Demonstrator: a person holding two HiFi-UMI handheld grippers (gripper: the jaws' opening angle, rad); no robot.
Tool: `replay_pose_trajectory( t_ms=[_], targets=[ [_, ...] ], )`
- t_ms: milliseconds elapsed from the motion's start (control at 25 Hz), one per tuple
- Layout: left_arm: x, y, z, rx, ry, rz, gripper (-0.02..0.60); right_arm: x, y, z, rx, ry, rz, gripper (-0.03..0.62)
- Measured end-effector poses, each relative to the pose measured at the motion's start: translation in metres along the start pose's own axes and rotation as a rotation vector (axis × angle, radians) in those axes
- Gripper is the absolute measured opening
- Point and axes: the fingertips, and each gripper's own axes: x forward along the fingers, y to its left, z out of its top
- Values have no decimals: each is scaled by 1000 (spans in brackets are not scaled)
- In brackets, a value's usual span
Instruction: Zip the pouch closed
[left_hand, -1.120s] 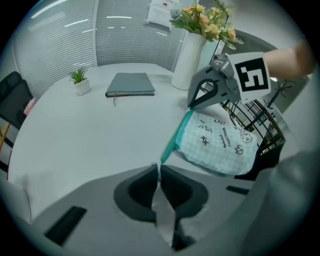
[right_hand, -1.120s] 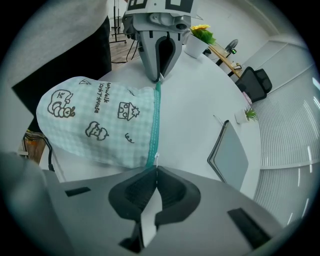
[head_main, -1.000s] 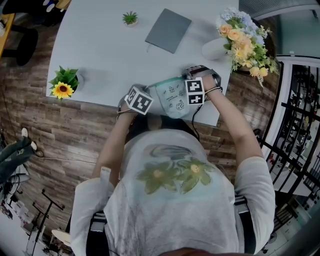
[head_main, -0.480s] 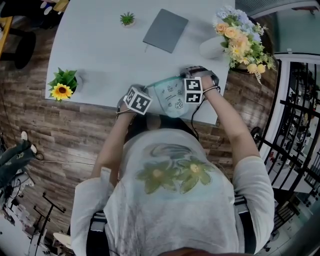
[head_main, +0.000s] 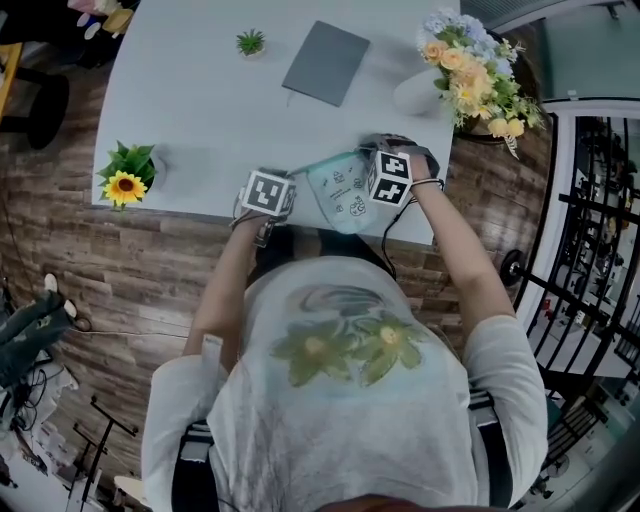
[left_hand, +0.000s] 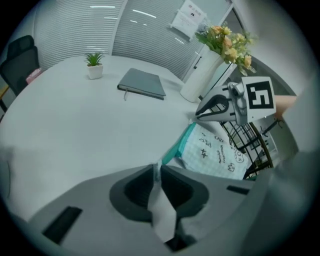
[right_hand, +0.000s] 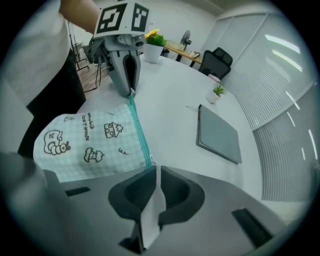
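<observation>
Left claw (left_hand: 156, 172), right claw (right_hand: 154, 172) steeply downward

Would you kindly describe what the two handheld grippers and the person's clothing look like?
The left gripper and right gripper are pale grey shells tapering to dark-padded claws. Each bears a white cube printed with black square markers. A dark cable trails from the right one. The person wears a white short-sleeved T-shirt with a green-and-yellow flower print.

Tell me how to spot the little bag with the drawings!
Find the big white table and look at its near edge. The pouch is held there between the left gripper and the right gripper. Only it is pale checked cloth with black doodles and a teal zipper, unlike the plain grey notebook.
</observation>
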Motion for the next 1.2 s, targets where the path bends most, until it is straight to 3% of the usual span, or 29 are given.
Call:
replay_pose_trajectory(
  t_ms=[120, 280, 400, 680, 920, 1200],
  targets=[
    [-10, 4, 8, -36, -74, 14, 41, -14, -2, 6, 126, -58, -35, 20],
    [-28, 3, 23, -99, -189, -8, 43, -40, -5, 22, 394, -195, -81, 20],
    [-39, -1, 30, -89, -244, -19, 48, -58, -6, 29, 559, -274, -139, 20],
    [-75, -26, 53, 30, -367, -25, 52, -104, -7, 44, 761, -373, -304, 20],
    [-110, -59, 77, 202, -481, -29, 51, -143, -5, 53, 906, -427, -426, 19],
    [-140, -102, 83, 300, -554, -107, 10, -170, 14, 63, 1060, -462, -509, 17]
  ],
)
